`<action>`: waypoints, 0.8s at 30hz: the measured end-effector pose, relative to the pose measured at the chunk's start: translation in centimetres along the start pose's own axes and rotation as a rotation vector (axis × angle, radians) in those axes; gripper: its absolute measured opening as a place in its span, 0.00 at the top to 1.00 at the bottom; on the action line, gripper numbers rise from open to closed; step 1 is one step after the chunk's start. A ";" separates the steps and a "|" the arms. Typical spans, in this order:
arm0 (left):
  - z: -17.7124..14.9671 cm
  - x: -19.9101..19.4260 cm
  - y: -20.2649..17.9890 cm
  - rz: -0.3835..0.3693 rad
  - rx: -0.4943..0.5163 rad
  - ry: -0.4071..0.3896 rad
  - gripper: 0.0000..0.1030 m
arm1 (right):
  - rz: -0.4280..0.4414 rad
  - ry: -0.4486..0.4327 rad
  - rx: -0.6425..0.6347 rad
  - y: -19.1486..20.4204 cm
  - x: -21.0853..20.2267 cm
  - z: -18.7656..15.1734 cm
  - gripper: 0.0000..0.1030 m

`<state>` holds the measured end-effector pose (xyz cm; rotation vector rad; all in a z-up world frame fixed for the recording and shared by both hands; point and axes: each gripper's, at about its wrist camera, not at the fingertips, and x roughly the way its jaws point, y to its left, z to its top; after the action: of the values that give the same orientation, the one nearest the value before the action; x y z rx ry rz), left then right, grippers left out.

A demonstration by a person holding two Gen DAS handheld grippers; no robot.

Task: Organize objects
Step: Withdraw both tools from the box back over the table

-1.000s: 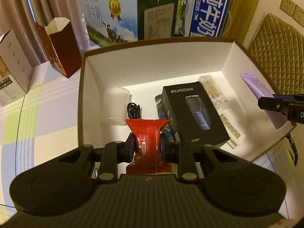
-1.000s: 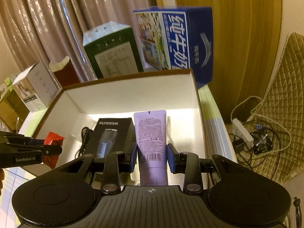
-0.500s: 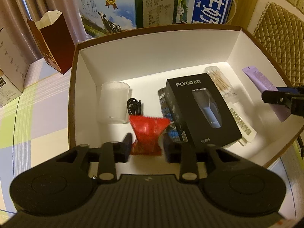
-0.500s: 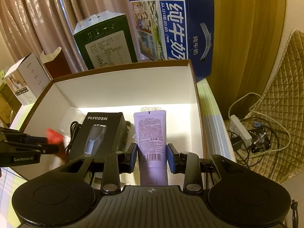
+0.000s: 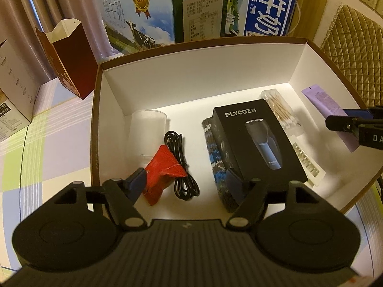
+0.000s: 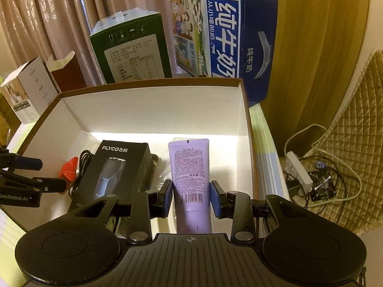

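Our left gripper [image 5: 189,183] has its 2 fingers [image 5: 137,183] opening, wide apart now; the red snack packet [image 5: 165,167] lies between them, leaning against the left finger but no longer pinched, on the white floor of the open box [image 5: 191,83] near its front left corner. Just beside the packet we see a coiled black cable [image 5: 183,167], and behind it a frosted plastic cup [image 5: 147,135] standing upright by the box's left wall.

Our right gripper [image 6: 191,196] has its fingers [image 6: 166,197] drawn in around the lower part of a purple tube [image 6: 190,167]; whether the pads press it we cannot tell, though the tube sits between them over the right side of the box, near its right wall.

In the box's middle lies a black FLYCO shaver carton [image 5: 256,143], resting partly on a knitted blue and grey cloth [image 5: 216,157]. To its right are a pack of cotton swabs [image 5: 281,110] and a blister strip [image 5: 308,162].

The box stands on a checked worktop [image 5: 47,157]. Along the worktop's far edge stand 2 milk cartons [image 5: 143,12], a dark red open box [image 5: 69,57] and a white box [image 5: 12,95].
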<state>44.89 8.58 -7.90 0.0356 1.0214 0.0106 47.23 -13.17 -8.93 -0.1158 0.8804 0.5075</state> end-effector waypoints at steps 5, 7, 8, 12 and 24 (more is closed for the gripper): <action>0.0 0.0 0.2 0.002 -0.007 -0.004 0.30 | -0.007 -0.003 -0.011 0.0 0.4 0.4 0.70; 0.0 -0.1 0.3 0.006 -0.010 -0.007 0.30 | -0.011 -0.004 -0.016 0.0 0.5 0.5 0.70; 0.0 -0.1 0.3 0.006 -0.011 -0.008 0.30 | -0.010 -0.004 -0.019 0.0 0.6 0.6 0.70; 0.0 -0.1 0.4 0.009 -0.014 -0.011 0.28 | -0.015 -0.032 -0.044 0.2 0.8 1.0 0.70; -0.2 -1.6 0.4 0.032 -0.025 -0.044 0.18 | 0.022 -0.089 -0.046 0.3 -1.3 1.1 0.19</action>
<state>43.90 8.95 -6.60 0.0290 0.9764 0.0515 47.18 -13.10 -7.21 -0.1243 0.7838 0.5497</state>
